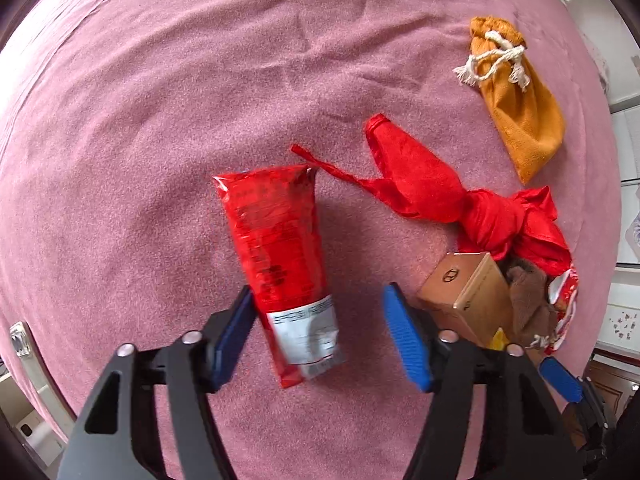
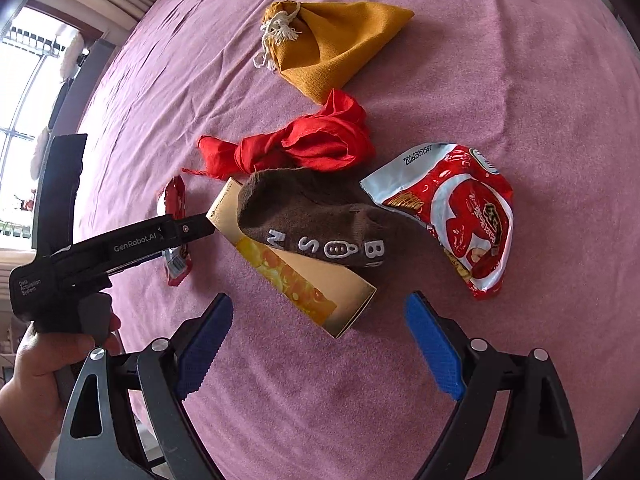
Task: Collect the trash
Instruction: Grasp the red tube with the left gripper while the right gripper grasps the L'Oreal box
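1. A red wrapper (image 1: 280, 264) with a white label at its near end lies flat on the pink cloth (image 1: 160, 120), between the blue pads of the left gripper (image 1: 320, 336).
2. That gripper's jaws stand apart around the wrapper; one pad (image 1: 236, 332) is right at the wrapper's edge, the other (image 1: 404, 336) is clear of it, so nothing is clamped.
3. Just beside it lies a gold box (image 2: 296, 276), with a brown sock (image 2: 316, 220) draped over its far end.
4. The right gripper (image 2: 320, 344) hangs over the near end of the box, jaws wide and gripping nothing.
5. A red and white snack bag (image 2: 460, 216) lies crumpled beside the sock, touching it.
6. A knotted red cloth (image 2: 308, 144) lies behind the box and sock.
7. Farther off, a mustard drawstring pouch (image 2: 328, 48) lies with its white cord tied.
8. A hand (image 2: 44, 368) holds the left gripper's handle.
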